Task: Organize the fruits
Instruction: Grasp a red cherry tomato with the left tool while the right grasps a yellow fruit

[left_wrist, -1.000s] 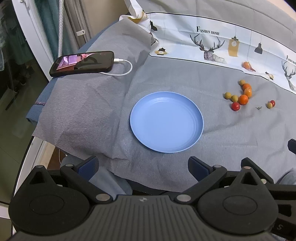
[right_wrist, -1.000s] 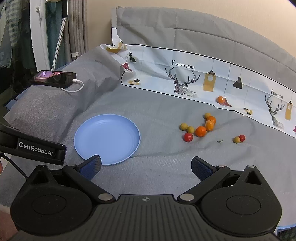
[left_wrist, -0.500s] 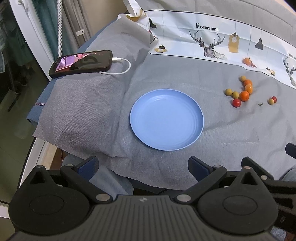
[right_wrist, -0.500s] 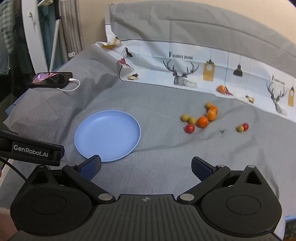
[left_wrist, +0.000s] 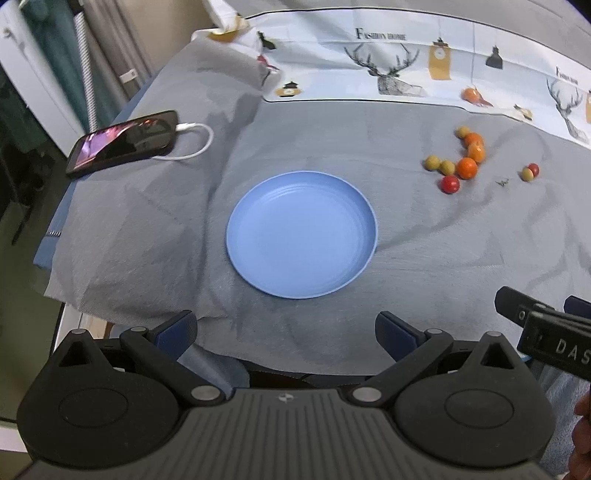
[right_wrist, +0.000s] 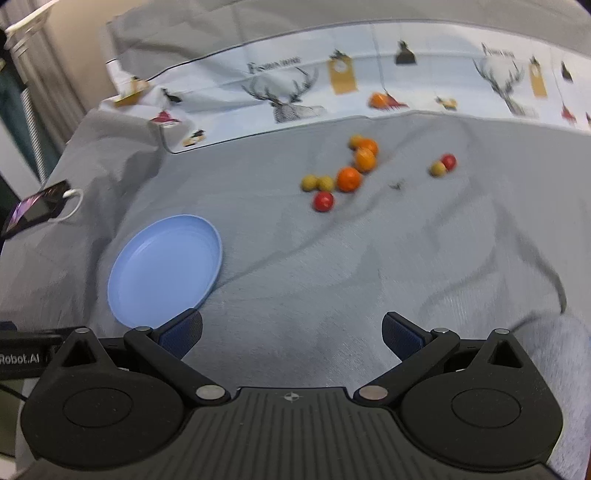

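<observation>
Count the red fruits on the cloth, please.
2. One red fruit lies at the near edge of the main cluster, just in front of the two yellow ones. The other lies apart to the right, touching a yellow one. None seems hidden.

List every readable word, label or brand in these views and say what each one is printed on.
"FASHION HOME": printed border of the cloth, above the deer head.
"Robot.AI": left gripper, start cut off by the picture edge.
"DAS": right gripper, rest cut off.
Second heading on the border's right end: too blurred to read.
</observation>
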A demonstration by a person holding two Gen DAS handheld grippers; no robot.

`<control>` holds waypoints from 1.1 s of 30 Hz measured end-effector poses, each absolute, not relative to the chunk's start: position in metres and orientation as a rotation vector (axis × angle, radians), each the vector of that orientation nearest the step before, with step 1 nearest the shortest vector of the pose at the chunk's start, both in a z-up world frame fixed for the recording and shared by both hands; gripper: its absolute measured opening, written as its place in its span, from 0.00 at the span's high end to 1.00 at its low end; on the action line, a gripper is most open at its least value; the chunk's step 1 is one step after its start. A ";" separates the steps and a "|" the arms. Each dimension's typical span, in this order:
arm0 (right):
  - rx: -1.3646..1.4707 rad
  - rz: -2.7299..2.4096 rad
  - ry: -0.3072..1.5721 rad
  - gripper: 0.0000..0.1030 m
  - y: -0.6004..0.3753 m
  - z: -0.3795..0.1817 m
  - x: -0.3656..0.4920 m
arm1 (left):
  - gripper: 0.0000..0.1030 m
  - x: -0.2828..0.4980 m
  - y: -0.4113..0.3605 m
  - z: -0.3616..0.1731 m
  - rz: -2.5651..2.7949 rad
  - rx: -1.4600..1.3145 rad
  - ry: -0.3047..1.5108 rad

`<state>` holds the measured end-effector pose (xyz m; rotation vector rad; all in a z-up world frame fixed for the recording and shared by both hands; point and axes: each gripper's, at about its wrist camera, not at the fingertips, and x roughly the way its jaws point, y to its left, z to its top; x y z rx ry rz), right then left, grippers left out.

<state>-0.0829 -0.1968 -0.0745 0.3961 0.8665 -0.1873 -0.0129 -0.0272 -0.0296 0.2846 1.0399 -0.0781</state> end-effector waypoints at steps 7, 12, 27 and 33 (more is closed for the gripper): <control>0.490 -0.221 0.894 0.00 -0.225 -0.089 -0.086 | 0.00 -0.008 -0.057 -0.038 -0.099 0.346 1.065; 0.533 -0.248 0.903 0.00 -0.243 -0.100 -0.085 | 0.00 -0.001 -0.078 -0.044 -0.121 0.370 1.089; 0.530 -0.400 0.827 0.00 -0.320 -0.129 -0.059 | 0.00 0.069 -0.157 -0.081 -0.205 0.379 1.133; 0.475 -0.508 0.754 0.00 -0.371 -0.157 -0.015 | 0.00 0.133 -0.208 -0.123 -0.248 0.368 1.202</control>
